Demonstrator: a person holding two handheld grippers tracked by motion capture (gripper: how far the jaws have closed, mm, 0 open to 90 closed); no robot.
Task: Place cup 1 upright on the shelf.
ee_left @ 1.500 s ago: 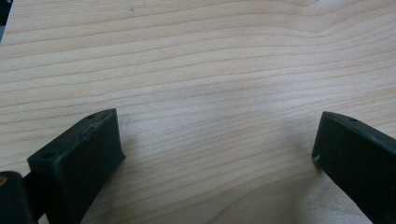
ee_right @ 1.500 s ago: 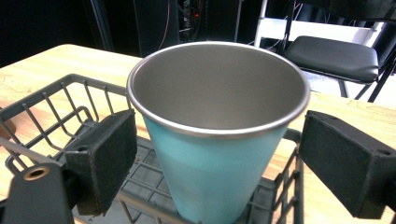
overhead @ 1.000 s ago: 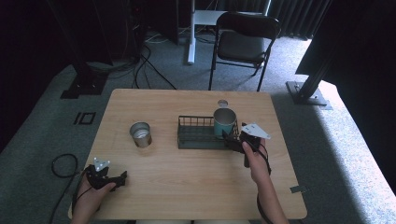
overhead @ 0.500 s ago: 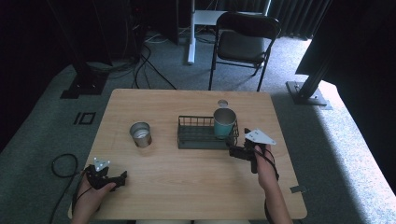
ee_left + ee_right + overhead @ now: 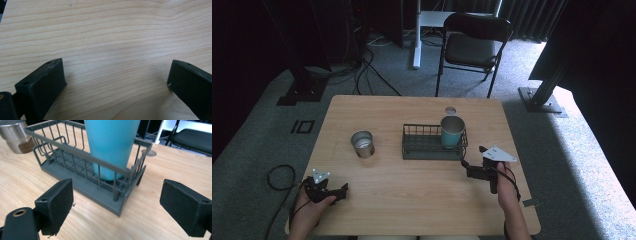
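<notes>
The teal cup (image 5: 112,145) stands upright in the wire basket (image 5: 82,162), just ahead of the right gripper (image 5: 117,205), whose fingers (image 5: 56,203) are spread, probably touching nothing.

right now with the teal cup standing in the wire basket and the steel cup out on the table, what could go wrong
The teal cup stands tall above the low wire basket wall at its right end; a nudge from the open right gripper close by could tip it. The steel cup lies across the basket from that gripper, so reaching for it risks catching the rim. The left gripper, open near the table edge, could slip off.
</notes>
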